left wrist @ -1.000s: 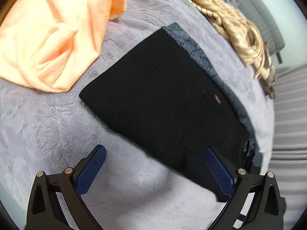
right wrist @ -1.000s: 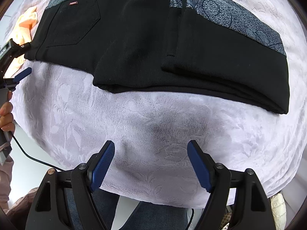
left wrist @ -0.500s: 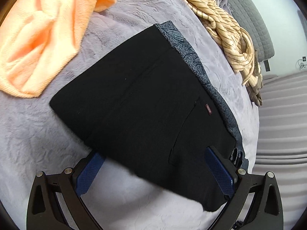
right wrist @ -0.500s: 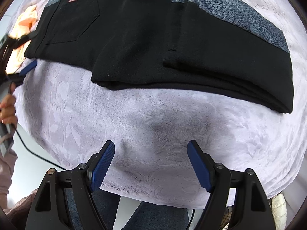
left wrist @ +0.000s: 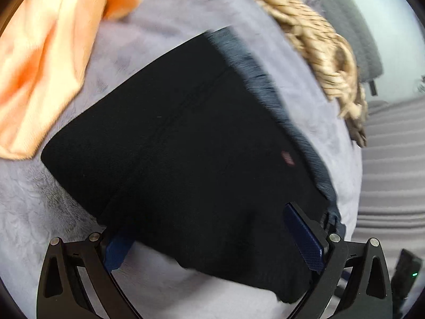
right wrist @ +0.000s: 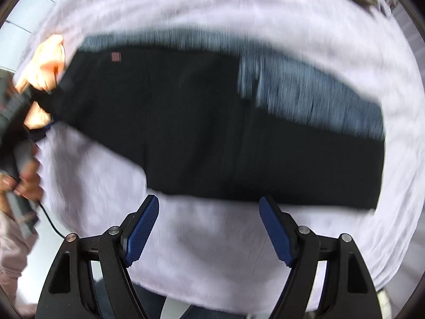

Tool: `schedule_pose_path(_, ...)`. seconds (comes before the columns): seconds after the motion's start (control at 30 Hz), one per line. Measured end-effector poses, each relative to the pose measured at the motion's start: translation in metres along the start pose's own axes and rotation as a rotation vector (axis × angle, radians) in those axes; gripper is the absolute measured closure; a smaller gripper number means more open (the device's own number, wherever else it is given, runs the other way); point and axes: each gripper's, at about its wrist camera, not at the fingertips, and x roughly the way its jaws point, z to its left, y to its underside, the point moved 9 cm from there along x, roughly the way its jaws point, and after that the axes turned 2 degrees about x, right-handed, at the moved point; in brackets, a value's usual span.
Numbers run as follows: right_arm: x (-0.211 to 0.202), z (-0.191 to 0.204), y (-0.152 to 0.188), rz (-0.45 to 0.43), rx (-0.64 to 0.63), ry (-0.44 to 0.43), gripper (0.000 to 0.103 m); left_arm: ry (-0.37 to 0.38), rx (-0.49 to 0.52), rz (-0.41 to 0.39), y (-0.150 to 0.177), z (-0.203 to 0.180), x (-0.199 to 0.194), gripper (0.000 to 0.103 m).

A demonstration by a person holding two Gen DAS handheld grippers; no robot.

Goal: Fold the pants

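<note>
I'm over a bed w/ a lilac blanket (right wrist: 239,239), the black pants (right wrist: 212,133) folded lengthwise across it, grey patterned lining showing along the far edge. Orange towel (left wrist: 53,53) and tan striped cloth (left wrist: 313,34) lie beyond. My left gripper (left wrist: 212,242) has its jaws spread, straddling the waist end: one finger tucked under the fabric edge, the other over it. Right gripper (right wrist: 209,228) hangs above bare blanket, jaws wide, empty, pants just beyond the tips.

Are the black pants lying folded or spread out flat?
Folded. The black pants lie on the blanket as a long band, with one layer's edge crossing the top and grey lining showing.
</note>
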Motion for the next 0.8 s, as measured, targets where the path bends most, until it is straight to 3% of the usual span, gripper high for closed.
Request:
schedule_pose_path(0.07, -0.01, 0.002, -0.032, -0.042, -0.033, -0.001, 0.022, -0.021, -0.019, -0.016, -0.002, 0.002, -0.001, 0.008)
schedule_pose_path(0.13, -0.021, 0.007, -0.061, -0.075, -0.057, -0.018, 0.022, -0.111, 0.026, -0.049, -0.003, -0.001, -0.004, 0.027)
schedule_pose_path(0.17, -0.026, 0.01, -0.076, -0.085, -0.065, -0.036, 0.022, -0.18, 0.08, -0.064, -0.002, -0.002, -0.005, 0.045)
schedule_pose_path(0.27, -0.041, 0.036, -0.118, -0.083, -0.098, -0.13, 0.022, -0.348, 0.326, -0.135, 0.004, -0.023, -0.013, 0.054)
schedule_pose_path(0.33, -0.048, 0.063, -0.138, -0.051, -0.145, -0.185, 0.022, -0.491, 0.564, -0.213, 0.013, -0.047, -0.017, 0.056)
schedule_pose_path(0.43, -0.046, 0.115, -0.154, 0.064, -0.212, -0.28, 0.022, -0.649, 0.81, -0.272, 0.029, -0.069, -0.013, 0.056)
schedule_pose_path(0.53, -0.035, 0.167, -0.161, 0.171, -0.289, -0.312, 0.022, -0.695, 0.872, -0.289, 0.035, -0.071, -0.012, 0.056)
schedule_pose_path(0.7, -0.009, 0.251, -0.155, 0.29, -0.491, -0.285, 0.022, -0.691, 0.854, -0.293, 0.03, -0.073, -0.012, 0.056)
schedule_pose_path(0.8, 0.023, 0.279, -0.143, 0.374, -0.578, -0.197, 0.022, -0.703, 0.865, -0.308, 0.03, -0.073, -0.015, 0.056)
